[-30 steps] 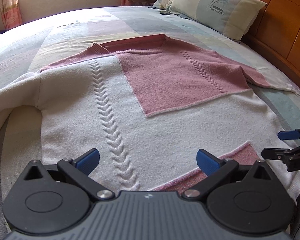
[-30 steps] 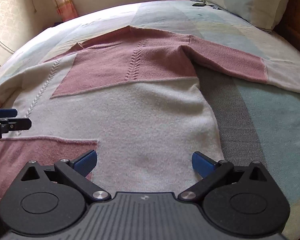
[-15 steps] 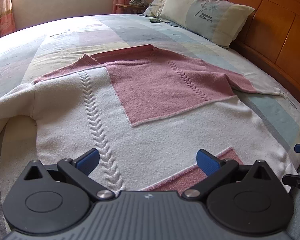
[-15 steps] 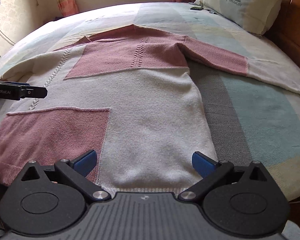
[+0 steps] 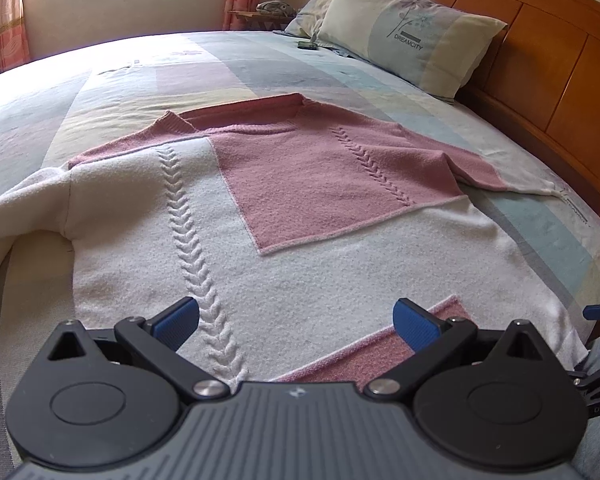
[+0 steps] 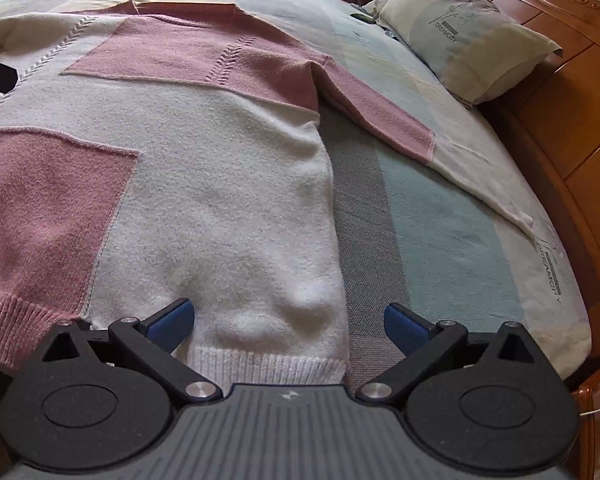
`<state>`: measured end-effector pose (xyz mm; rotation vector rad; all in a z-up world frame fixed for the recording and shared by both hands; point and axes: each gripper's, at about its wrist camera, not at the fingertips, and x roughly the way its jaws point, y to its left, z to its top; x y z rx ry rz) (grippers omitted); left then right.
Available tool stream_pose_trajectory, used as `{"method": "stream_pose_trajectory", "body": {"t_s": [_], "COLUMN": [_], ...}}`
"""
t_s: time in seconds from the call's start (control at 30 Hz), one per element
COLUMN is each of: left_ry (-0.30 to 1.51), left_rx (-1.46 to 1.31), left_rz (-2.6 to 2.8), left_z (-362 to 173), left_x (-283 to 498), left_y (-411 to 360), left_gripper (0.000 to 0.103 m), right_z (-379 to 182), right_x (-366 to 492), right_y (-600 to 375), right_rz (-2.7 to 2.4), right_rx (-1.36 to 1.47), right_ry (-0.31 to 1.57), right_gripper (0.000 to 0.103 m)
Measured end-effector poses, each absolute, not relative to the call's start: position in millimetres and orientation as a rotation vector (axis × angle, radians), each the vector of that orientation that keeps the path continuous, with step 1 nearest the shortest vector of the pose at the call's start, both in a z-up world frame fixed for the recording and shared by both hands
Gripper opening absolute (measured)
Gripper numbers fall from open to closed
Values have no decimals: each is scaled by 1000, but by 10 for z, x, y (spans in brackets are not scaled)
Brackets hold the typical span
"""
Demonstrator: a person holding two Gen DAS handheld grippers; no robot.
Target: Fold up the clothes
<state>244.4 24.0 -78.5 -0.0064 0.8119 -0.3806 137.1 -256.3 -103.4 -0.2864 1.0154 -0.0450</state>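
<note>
Now, a hem grab that could bunch

Pink-and-cream sweater (image 6: 204, 168) lies flat on the bed (image 6: 440, 216), hem nearest. Right gripper (image 6: 288, 324) and left gripper (image 5: 296, 322) hover over the hem, fingers spread, empty. Risk: pinching one layer, dragging the knit crooked.

The left gripper (image 5: 296, 320) fills the bottom of its own view, jaws spread wide, nothing between the blue fingertips (image 5: 178, 321). The right gripper (image 6: 288, 322) sits likewise at the bottom of its frame, jaws wide apart and empty, blue fingertips (image 6: 404, 326) pointing forward.
</note>
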Motion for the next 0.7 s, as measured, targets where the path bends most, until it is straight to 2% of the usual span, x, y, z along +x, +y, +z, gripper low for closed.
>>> {"method": "stream_pose_trajectory", "body": {"t_s": [0.1, 0.2, 0.3, 0.47, 0.7], "left_ry": [812, 813, 818, 832, 830], "left_rx": [-9, -1, 4, -5, -20], "left_rz": [-381, -388, -384, -356, -352], "left_z": [-780, -784, -801, -827, -817], "left_x": [2438, 2427, 2431, 2466, 2489], "left_y": [239, 217, 220, 271, 297], "left_gripper": [102, 102, 102, 102, 102], "right_z": [-969, -849, -772, -1036, -1145], "right_x": [1275, 1295, 1500, 1713, 1417], "right_y": [-2518, -2403, -2275, -2048, -1982], "right_rz": [-4, 10, 93, 208, 155], "right_rx": [-271, -265, -141, -47, -83], "right_ry": [1052, 981, 945, 1046, 910], "right_gripper": [103, 103, 103, 103, 103]}}
